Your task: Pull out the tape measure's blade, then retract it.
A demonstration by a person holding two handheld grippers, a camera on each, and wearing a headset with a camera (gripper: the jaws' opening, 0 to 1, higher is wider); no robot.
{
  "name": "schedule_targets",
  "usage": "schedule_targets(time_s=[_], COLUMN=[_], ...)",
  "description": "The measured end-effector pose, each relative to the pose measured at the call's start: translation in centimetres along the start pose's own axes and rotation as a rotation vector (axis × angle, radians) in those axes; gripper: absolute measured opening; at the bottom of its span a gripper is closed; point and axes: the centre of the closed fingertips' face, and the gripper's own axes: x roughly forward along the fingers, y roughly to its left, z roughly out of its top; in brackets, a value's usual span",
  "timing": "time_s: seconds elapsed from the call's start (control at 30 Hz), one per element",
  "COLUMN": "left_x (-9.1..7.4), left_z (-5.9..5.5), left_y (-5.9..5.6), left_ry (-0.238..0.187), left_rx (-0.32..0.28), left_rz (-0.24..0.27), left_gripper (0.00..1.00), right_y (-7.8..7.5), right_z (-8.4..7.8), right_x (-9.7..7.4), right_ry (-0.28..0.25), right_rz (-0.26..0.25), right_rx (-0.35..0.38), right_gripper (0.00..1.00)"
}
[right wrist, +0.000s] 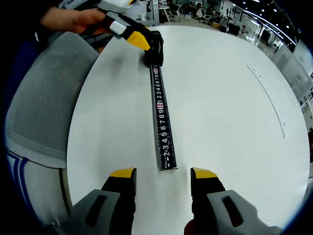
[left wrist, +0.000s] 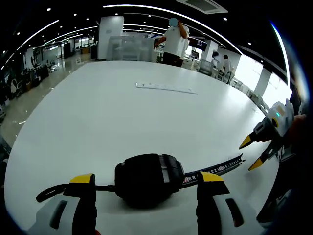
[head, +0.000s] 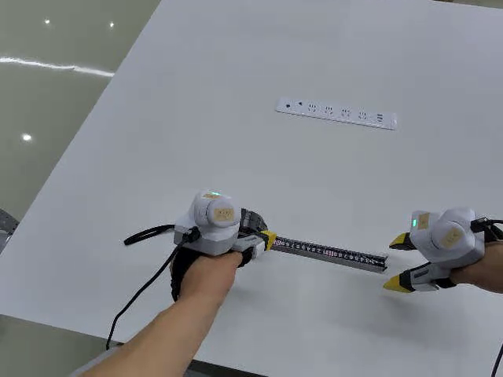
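Note:
A black tape measure case [left wrist: 146,183] lies on the white table [head: 236,94] between the jaws of my left gripper [left wrist: 146,180], with a thin gap of table showing on each side; the gripper is open. The blade [head: 330,253] lies pulled out flat toward the right, its numbers plain in the right gripper view [right wrist: 160,112]. The blade's end stops just short of my right gripper [right wrist: 161,174], which is open and holds nothing. In the head view my left gripper [head: 258,236] is at the case [head: 251,224] and my right gripper [head: 394,265] is at the blade's tip.
A white power strip [head: 336,112] lies further back on the table. A black cable [head: 145,233] trails off the left gripper toward the near table edge. A grey mesh chair [right wrist: 39,98] stands beside the table, and people [left wrist: 173,41] stand beyond the far end.

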Motion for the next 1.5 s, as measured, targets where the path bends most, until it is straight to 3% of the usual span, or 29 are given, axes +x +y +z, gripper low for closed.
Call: schedule_targets(time_s=[0.3,0.6,0.77,1.1,1.5], left_x=[0.9,1.3,1.4,1.6,1.4], left_z=[0.1,0.0,-0.1,-0.1,-0.2], left_y=[0.1,0.1,0.3,0.2,-0.4], left_ry=[0.005,0.012,-0.004,-0.032,-0.040], left_rx=[-0.012,-0.018,-0.020,-0.057,-0.049], left_rz=[0.007,0.008,0.019,0.019,0.010], left_gripper=[0.80,0.78,0.74,0.72,0.63], right_y=[-0.5,-0.1,-0.1,-0.2,0.1], right_z=[0.4,0.3,0.4,0.4,0.8], right_x=[0.7,1.3,1.4,1.5,1.3], right_ry=[-0.009,-0.001,-0.006,-0.007,-0.009], right_rz=[0.036,0.067,0.064,0.067,0.069], right_rx=[-0.057,-0.068,-0.066,-0.065,-0.063], right_gripper=[0.27,0.19,0.14,0.14,0.13])
